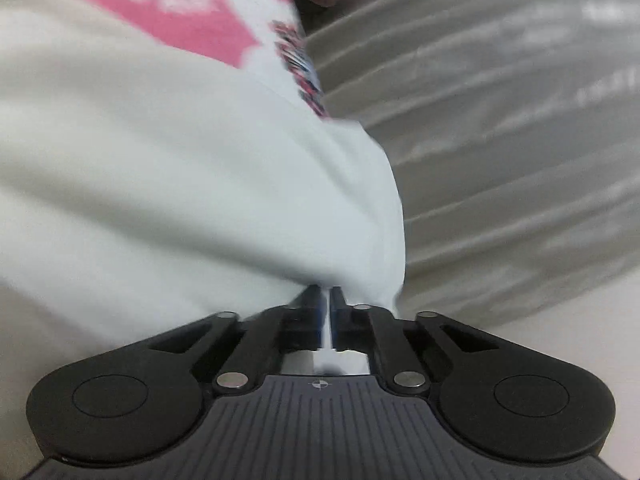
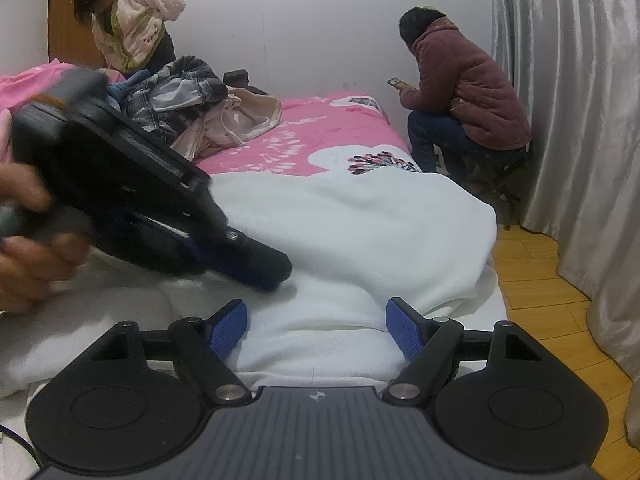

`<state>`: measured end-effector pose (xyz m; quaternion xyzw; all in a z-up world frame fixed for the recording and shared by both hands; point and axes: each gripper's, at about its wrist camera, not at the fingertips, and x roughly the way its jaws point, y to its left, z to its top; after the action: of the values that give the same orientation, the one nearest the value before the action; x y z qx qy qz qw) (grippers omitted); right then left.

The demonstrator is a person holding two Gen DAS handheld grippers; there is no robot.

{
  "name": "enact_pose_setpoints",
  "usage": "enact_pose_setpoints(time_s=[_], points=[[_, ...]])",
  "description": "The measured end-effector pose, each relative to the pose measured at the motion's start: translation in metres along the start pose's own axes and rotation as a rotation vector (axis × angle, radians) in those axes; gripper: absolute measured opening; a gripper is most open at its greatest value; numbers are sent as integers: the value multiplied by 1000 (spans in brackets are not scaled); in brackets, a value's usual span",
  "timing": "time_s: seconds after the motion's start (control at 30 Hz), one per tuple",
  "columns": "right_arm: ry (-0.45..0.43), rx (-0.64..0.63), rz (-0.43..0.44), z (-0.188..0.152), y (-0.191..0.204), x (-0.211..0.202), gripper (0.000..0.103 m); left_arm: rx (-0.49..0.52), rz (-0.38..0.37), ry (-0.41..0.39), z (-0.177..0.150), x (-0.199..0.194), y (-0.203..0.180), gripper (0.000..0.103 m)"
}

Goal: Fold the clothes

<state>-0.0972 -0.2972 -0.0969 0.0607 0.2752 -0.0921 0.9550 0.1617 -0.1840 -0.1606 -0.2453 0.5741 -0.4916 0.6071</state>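
A white garment (image 2: 360, 224) lies spread over the near end of the bed with the pink sheet (image 2: 320, 140). My left gripper (image 1: 326, 294) is shut on a fold of this white garment (image 1: 180, 160), which fills most of the left wrist view. In the right wrist view the left gripper (image 2: 276, 274) reaches in from the left, tip down on the cloth, held by a hand (image 2: 28, 256). My right gripper (image 2: 316, 328) is open, its blue pads (image 2: 228, 330) on either side of a ridge of the white cloth at the bed's near edge.
A pile of other clothes (image 2: 192, 100) lies at the far left of the bed. One person (image 2: 132, 28) stands behind it; another (image 2: 464, 92) sits at the bed's far right. Grey curtains (image 2: 572, 120) hang at the right above a wooden floor (image 2: 540, 288).
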Motion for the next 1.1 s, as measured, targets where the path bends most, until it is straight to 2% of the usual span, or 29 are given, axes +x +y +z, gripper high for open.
enact_pose_setpoints(time_s=[0.07, 0.13, 0.23, 0.27, 0.3, 0.37, 0.43, 0.47, 0.53, 0.57, 0.6, 0.67, 0.73, 0.83, 0.9, 0.97, 1.07, 1.1], points=[[-6, 1, 1, -1, 0, 0, 79, -92, -28, -102, 22, -11, 22, 4], [-8, -6, -2, -1, 1, 1, 79, -131, -14, -211, 40, -22, 33, 4], [-10, -11, -4, -1, 2, 1, 79, -135, 143, -365, 57, -38, 29, 4], [-10, -8, -2, -1, 1, 1, 79, -123, 182, -382, 60, -41, 24, 1], [-11, -7, -2, -1, 1, 1, 79, -91, 192, -380, 60, -45, 16, 2], [-13, -7, -2, -2, 0, 1, 79, 55, 180, -335, 55, -45, -6, 2], [-16, -7, -3, -2, 0, 1, 80, 200, 131, -219, 36, -30, -36, 2], [-16, -6, -3, -2, 0, 1, 80, 229, 80, -138, 31, -16, -44, 4], [-17, -5, -3, -2, 0, 1, 80, 230, -12, 33, 14, 14, -53, 4], [-17, -5, -2, -2, 0, 1, 80, 237, -15, 103, 9, 30, -54, 4], [-17, -4, -2, -2, 0, 1, 80, 250, -3, 154, 4, 43, -53, 5], [-17, -1, -2, -2, 0, 2, 80, 214, -18, 188, 12, 60, -40, 4], [-16, 3, -2, -2, -1, 2, 80, 138, -42, 174, 30, 69, -31, 5], [-17, 4, -4, -2, -1, 3, 80, 285, 75, 34, 46, 73, -52, 5], [-19, 4, -5, -2, -1, 2, 80, 292, 92, 21, 46, 74, -62, 5], [-20, 6, -9, -2, -1, 3, 80, 351, 148, -7, 46, 77, -72, 5], [-21, 11, -8, -1, -2, 2, 80, 495, 338, -129, 44, 66, -97, 1], [-21, 9, -9, -1, -1, 2, 80, 519, 339, -149, 42, 60, -105, 3]])
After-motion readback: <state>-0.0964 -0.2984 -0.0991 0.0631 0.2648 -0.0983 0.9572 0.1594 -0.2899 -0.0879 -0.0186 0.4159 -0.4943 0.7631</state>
